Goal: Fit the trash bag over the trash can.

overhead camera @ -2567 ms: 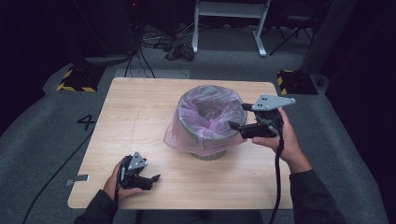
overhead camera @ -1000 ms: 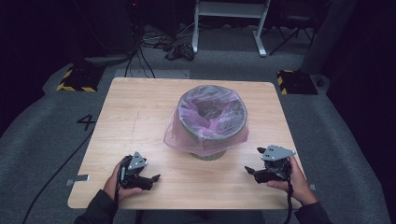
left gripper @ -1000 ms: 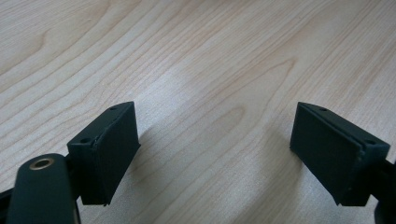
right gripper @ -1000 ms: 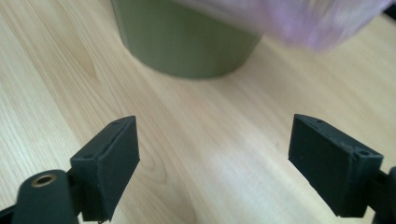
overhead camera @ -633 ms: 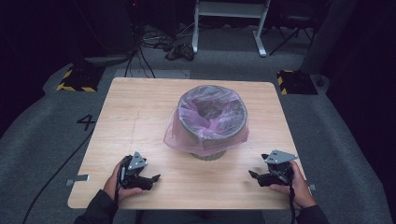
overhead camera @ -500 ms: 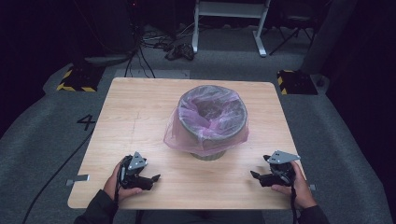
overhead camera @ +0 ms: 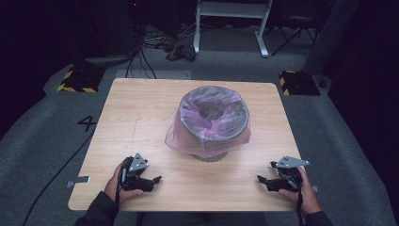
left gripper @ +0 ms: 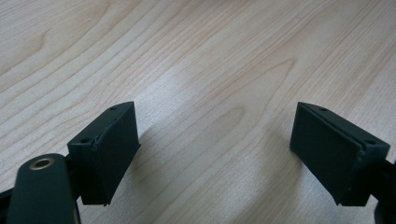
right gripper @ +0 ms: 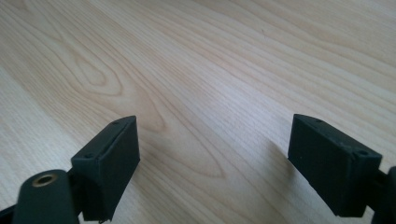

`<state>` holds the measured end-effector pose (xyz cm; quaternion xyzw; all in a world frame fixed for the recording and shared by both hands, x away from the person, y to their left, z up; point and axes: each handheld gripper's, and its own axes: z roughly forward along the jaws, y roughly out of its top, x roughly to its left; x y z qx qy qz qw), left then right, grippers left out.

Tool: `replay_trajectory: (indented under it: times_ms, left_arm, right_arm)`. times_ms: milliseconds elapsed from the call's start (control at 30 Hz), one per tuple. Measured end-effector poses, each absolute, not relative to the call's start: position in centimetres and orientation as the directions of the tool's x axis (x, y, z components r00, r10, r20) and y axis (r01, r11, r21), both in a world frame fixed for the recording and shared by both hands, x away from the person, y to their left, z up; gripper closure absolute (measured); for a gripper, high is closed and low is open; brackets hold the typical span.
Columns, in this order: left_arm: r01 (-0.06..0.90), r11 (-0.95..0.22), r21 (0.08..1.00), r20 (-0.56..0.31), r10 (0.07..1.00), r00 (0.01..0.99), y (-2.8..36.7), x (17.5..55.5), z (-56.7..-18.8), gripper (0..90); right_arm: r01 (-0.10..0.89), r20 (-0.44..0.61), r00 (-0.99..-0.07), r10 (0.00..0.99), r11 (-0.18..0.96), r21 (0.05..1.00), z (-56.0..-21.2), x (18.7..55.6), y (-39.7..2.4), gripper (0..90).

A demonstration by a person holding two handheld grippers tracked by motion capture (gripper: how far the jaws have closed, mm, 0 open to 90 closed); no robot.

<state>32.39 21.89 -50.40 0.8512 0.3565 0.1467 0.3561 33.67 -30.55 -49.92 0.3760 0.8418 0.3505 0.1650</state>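
Table: pale wood-grain top, smooth with a soft sheen beneath and between both pairs of jaws. Jaw pads were matt black plastic. Bin: dull grey, lined with a thin, translucent pink plastic bag, crinkled and faintly glossy.

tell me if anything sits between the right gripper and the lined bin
Nothing visible does. The right gripper rests open at the table's near right corner, and only bare wood lies between it and the bin with the pink bag.
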Motion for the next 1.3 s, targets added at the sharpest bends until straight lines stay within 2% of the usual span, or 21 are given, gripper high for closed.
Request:
replay_trajectory:
  times_ms: [300, 1300]
  left_arm:
    - [0.502, -0.491, 0.712, -0.004, 0.712, 0.702, 21.88, 32.38, -50.41, 15.2]
    - [0.498, -0.494, 0.712, -0.005, 0.706, 0.708, 21.82, 32.44, -50.41, 15.1]
  right_arm:
    - [0.521, -0.010, -0.635, 0.773, 0.437, 0.734, -50.33, 33.26, -30.59, 14.5]
    - [0.526, -0.009, -0.629, 0.778, 0.434, 0.731, -50.36, 33.47, -30.46, 12.5]
